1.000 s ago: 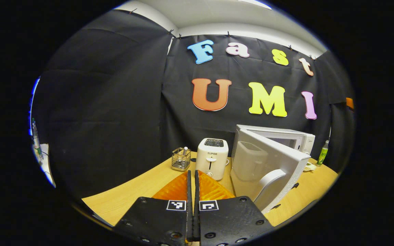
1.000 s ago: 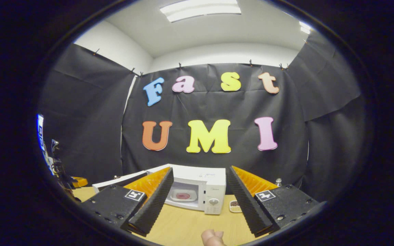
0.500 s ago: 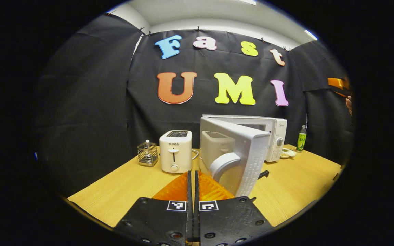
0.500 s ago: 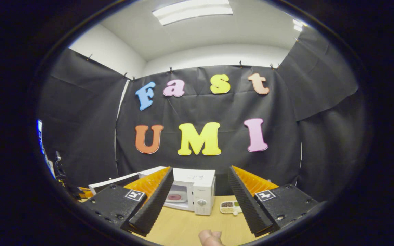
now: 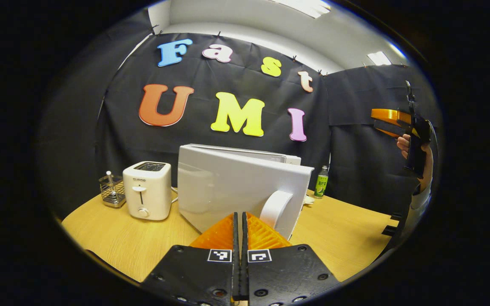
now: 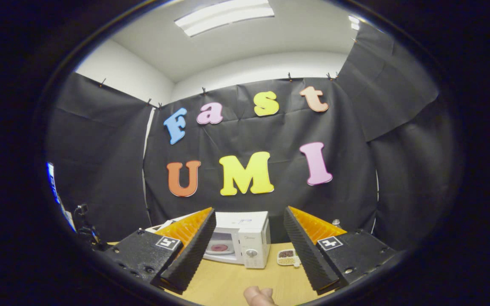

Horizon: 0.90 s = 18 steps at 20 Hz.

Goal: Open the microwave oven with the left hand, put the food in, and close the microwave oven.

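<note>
The white microwave [image 6: 245, 238] stands at the back of the wooden table with its door [image 5: 236, 191] swung wide open. In the left gripper view the door's outer face and its curved handle [image 5: 275, 208] are just beyond my left gripper [image 5: 240, 214], which is shut with nothing between its fingers. In the right gripper view a plate with red food [image 6: 219, 247] lies inside the oven's cavity. My right gripper [image 6: 249, 211] hangs open and empty, well back from the oven. That right gripper [image 5: 391, 121] is also raised high at the far right, held by a hand.
A white toaster [image 5: 147, 189] and a wire basket [image 5: 111, 191] stand left of the door. A green bottle [image 5: 321, 182] is behind the oven on the right. A small dish of snacks [image 6: 286, 256] lies right of the oven. The table [image 5: 347, 225] stretches to the right.
The left gripper's view has swung right, so the door now fills its middle and the handle sits right ahead. The right gripper has drifted back and tilted up a little.
</note>
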Tool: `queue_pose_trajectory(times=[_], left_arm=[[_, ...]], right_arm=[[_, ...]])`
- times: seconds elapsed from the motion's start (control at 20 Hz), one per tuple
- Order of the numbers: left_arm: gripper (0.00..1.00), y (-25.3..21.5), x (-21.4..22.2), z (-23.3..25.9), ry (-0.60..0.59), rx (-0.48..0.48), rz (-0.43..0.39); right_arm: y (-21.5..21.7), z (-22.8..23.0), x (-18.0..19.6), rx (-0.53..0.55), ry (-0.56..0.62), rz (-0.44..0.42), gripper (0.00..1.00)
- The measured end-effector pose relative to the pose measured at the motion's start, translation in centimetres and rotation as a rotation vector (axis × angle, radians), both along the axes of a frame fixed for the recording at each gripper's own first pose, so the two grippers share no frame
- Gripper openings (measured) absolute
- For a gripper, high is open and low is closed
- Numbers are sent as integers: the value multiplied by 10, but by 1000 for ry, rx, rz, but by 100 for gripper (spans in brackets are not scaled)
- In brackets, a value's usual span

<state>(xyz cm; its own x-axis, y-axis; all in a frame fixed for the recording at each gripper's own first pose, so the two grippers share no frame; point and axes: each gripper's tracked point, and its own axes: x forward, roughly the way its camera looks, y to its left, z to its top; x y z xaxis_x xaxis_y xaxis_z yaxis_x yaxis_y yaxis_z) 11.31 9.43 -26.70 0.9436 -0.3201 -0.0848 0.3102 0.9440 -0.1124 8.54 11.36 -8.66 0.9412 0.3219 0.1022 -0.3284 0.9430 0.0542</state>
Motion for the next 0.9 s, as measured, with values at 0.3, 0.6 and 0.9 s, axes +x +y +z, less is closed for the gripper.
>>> queue_pose_trajectory(times=[0.3,0.6,0.9], left_arm=[[0,-60,45,-12,26,39,-115],[0,-102,95,-24,48,46,-128],[0,-126,142,-40,70,108,-117]], right_arm=[[-12,-5,6,0,1,-6,100],[-36,-22,19,7,12,-45,96],[-64,-36,32,32,13,-77,96]])
